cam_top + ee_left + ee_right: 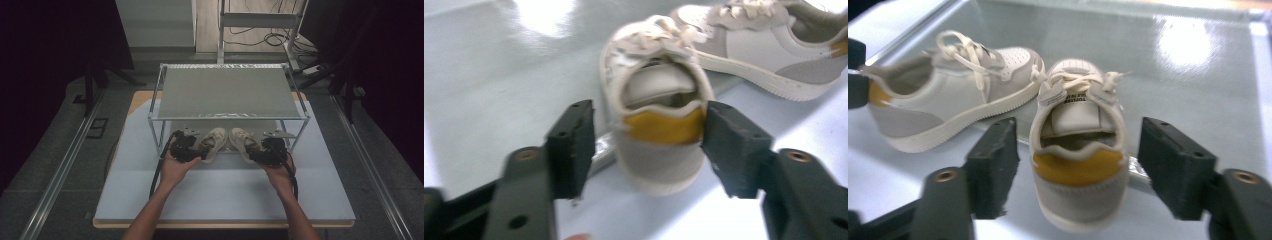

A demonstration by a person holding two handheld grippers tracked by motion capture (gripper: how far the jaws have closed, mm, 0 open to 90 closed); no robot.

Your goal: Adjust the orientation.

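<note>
- I see the table (225, 200) carrying a metal-framed rack (227, 92) whose grey shelf overhangs the toes of both shoes.
- The left shoe (659, 115) and right shoe (1078, 150) sit side by side under it, heels toward me.
- My left gripper (649, 145) fingers are wide around the left heel; one seems to touch it, though blur hides contact.
- My right gripper (1078, 165) fingers straddle the right heel, apart from it.
- Both forearms reach forward, converging.

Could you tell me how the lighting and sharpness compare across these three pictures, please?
High view: dim overall, dark at the sides, the shoes shaded under the shelf. Left gripper view: bright, glare on the grey surface, slightly blurred. Right gripper view: bright, a glare patch at upper right, the near shoe a little soft.
</note>
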